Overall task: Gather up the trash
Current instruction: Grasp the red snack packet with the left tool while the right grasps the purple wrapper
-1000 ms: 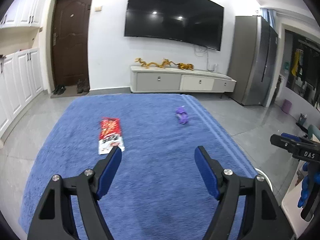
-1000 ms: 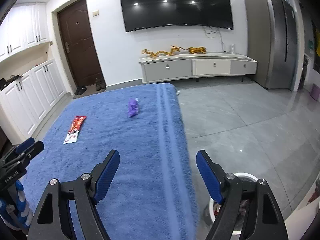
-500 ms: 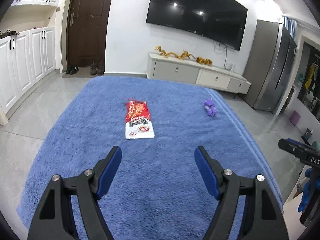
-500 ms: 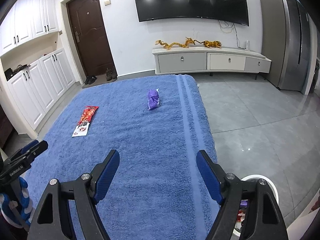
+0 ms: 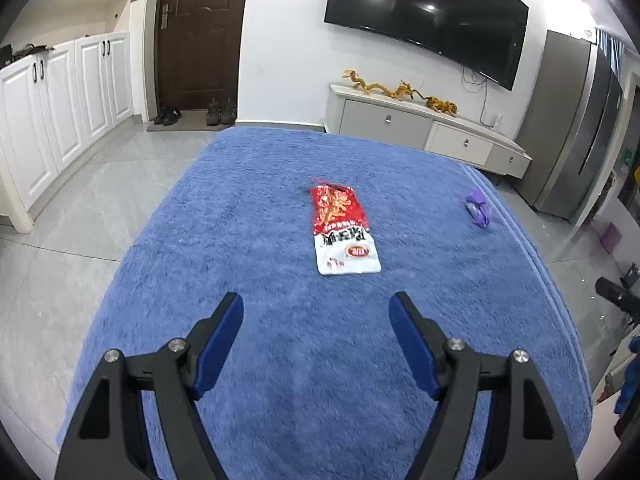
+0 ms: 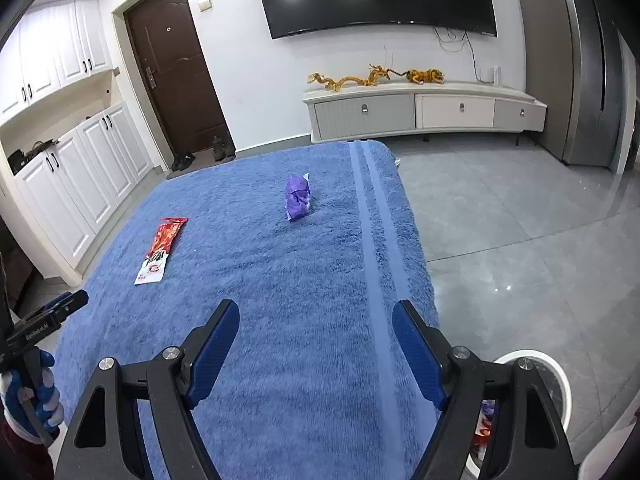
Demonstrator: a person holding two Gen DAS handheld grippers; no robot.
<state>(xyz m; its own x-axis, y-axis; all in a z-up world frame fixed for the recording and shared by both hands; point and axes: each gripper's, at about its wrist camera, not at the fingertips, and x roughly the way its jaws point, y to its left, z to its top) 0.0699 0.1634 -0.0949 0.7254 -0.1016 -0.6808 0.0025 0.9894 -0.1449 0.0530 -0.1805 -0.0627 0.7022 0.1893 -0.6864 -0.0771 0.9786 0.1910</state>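
Since a second ago the left claw (image 5: pixel 316 320) has swung toward the red-and-white snack wrapper (image 5: pixel 342 230), which now lies straight ahead of its gap instead of beside the left finger. Seen from the left wrist, that claw is released, its blue pads spread wide with only blue rug (image 5: pixel 240 220) between them. The wrapper lies flat on the rug, a little beyond the fingertips and apart from them, red end far, white end near. A crumpled purple wrapper (image 5: pixel 478 208) sits farther right, near the rug's right edge.

From the right wrist, the right claw (image 6: pixel 316 322) has come lower and nearer to the purple wrapper (image 6: pixel 298 198), which now lies ahead in the gap, well beyond the tips. This claw is also released and grips nothing. The snack wrapper (image 6: pixel 160 250) lies to the left on the rug (image 6: pixel 280 280). A white round bin (image 6: pixel 556 384) stands on the grey floor at near right, partly hidden behind the right finger, with colourful wrappers inside. At far left a blue-gloved hand (image 6: pixel 28 394) grips the other tool's handle.
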